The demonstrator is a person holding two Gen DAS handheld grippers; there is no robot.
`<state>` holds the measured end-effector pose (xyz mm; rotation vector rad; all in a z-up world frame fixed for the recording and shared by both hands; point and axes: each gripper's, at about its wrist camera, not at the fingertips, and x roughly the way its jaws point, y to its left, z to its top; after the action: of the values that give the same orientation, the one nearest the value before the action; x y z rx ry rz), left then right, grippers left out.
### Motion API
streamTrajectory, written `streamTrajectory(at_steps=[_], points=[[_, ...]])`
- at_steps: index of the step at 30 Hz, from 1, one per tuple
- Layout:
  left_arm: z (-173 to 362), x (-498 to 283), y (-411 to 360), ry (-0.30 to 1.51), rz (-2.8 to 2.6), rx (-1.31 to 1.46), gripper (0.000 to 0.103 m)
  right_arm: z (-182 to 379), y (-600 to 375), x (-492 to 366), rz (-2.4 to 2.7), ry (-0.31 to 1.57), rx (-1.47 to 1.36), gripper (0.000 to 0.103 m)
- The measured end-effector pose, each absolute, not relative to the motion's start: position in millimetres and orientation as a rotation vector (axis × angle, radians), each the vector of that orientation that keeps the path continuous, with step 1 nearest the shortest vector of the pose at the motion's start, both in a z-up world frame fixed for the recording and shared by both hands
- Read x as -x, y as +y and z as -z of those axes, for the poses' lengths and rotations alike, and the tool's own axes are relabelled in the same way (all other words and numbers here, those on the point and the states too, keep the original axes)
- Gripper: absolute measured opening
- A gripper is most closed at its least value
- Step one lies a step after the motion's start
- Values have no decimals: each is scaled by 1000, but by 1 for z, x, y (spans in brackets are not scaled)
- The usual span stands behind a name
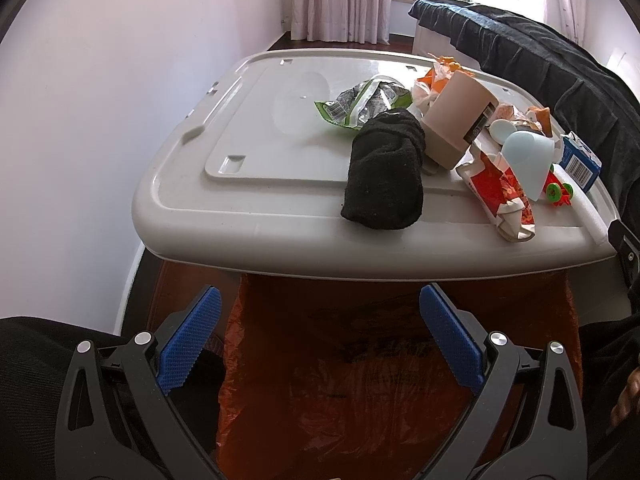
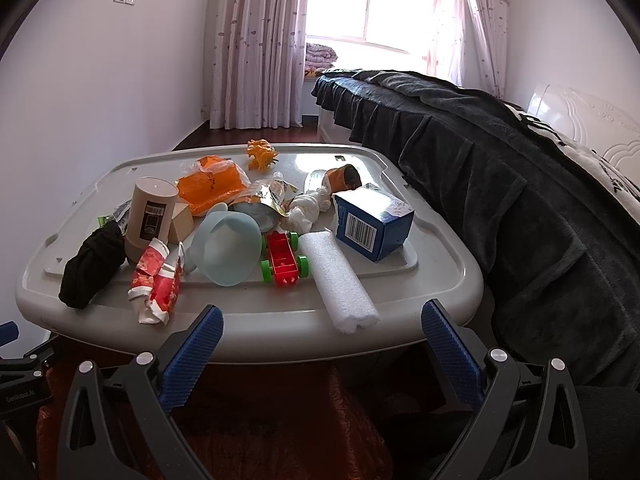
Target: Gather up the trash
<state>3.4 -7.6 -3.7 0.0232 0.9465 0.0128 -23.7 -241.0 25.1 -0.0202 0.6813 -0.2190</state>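
Note:
A grey bin lid (image 1: 280, 216) (image 2: 440, 280) serves as a table and carries mixed items. On it lie a black sock (image 1: 384, 176) (image 2: 90, 270), a crumpled red-white wrapper (image 1: 500, 196) (image 2: 154, 286), a green snack bag (image 1: 360, 104), an orange wrapper (image 2: 212, 188), crumpled tissue (image 2: 308, 208) and a white foam roll (image 2: 338, 280). An orange trash bag (image 1: 360, 360) hangs below the lid's near edge. My left gripper (image 1: 320, 332) is open and empty above the bag. My right gripper (image 2: 322, 344) is open and empty before the lid's near edge.
Also on the lid: a beige cylinder (image 2: 152, 216) (image 1: 460, 120), a pale blue cup (image 2: 228, 248) (image 1: 524, 160), a red toy car (image 2: 284, 258), a blue box (image 2: 372, 226) (image 1: 580, 162), an orange toy (image 2: 262, 154). A dark-covered bed (image 2: 520, 184) borders the right side; a wall is left.

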Motion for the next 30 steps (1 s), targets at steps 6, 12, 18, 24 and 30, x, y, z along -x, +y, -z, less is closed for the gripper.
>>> streamTrajectory(at_steps=[6, 12, 18, 24, 30], points=[[3, -2, -9, 947, -3, -20, 97, -25, -242, 23, 202, 700, -7, 98], [-2, 0, -13, 937, 18, -23, 97, -29, -250, 15, 180, 746, -53, 98], [-3, 0, -22, 935, 11, -83, 97, -33, -269, -1, 167, 794, -87, 98], [-1, 0, -24, 964, 16, -116, 97, -26, -283, -29, 154, 857, -103, 98], [4, -3, -20, 1011, 26, -86, 97, -10, -279, -55, 133, 944, 12, 91]])
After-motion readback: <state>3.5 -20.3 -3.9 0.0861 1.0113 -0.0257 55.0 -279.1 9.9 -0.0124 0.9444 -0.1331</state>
